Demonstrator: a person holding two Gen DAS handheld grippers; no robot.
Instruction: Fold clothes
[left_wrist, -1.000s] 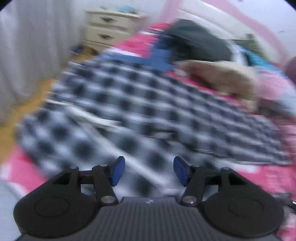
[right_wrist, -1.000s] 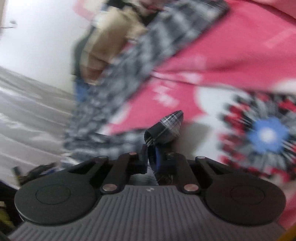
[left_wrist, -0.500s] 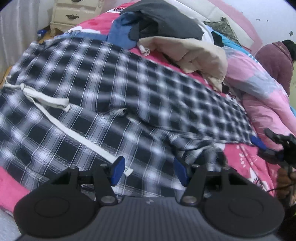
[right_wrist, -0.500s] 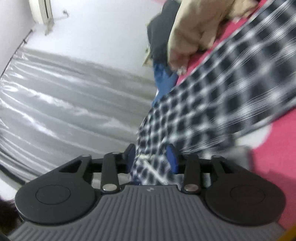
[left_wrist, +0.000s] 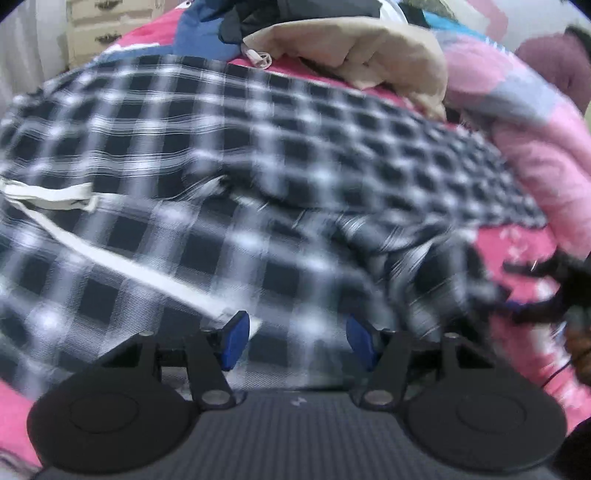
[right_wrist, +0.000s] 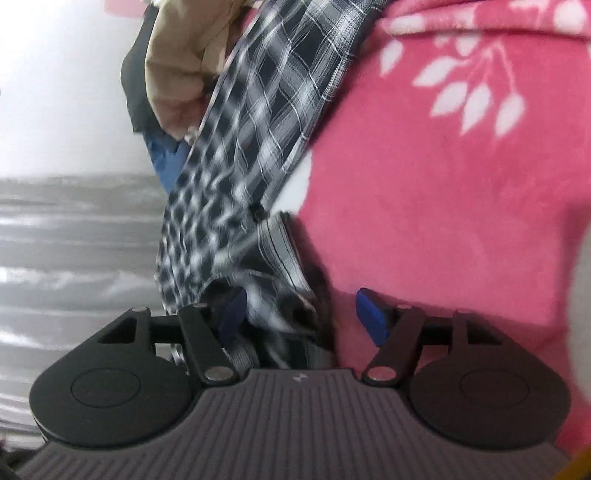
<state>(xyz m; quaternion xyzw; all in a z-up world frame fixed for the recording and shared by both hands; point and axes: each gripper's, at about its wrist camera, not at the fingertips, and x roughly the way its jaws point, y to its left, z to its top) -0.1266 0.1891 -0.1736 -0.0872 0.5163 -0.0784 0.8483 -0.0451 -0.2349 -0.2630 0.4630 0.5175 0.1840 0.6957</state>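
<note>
Black-and-white plaid trousers (left_wrist: 229, 155) lie spread over the pink bed cover (right_wrist: 461, 206), with a white drawstring (left_wrist: 48, 194) at the left. My left gripper (left_wrist: 299, 343) hangs low over the near plaid leg, open, with nothing pinched. In the right wrist view the plaid cloth (right_wrist: 258, 122) runs up and away from my right gripper (right_wrist: 301, 315). Its jaws are opening; a crumpled end of the cloth sits loose against the left pad (right_wrist: 231, 314), and the right pad is clear of it. The right gripper (left_wrist: 535, 291) also shows, blurred, at the bed's right.
A beige garment (left_wrist: 362, 48), a blue one (left_wrist: 199, 33) and dark clothes are piled at the head of the bed. A pink quilt (left_wrist: 532, 122) lies on the right, a cream dresser (left_wrist: 107, 29) at the far left. A person in maroon (left_wrist: 554, 62) sits behind. A grey curtain (right_wrist: 74, 236) hangs to the left.
The right gripper held a fold of plaid cloth shut between its pads; it has opened and released it. The left gripper has sunk closer to the trousers, staying open.
</note>
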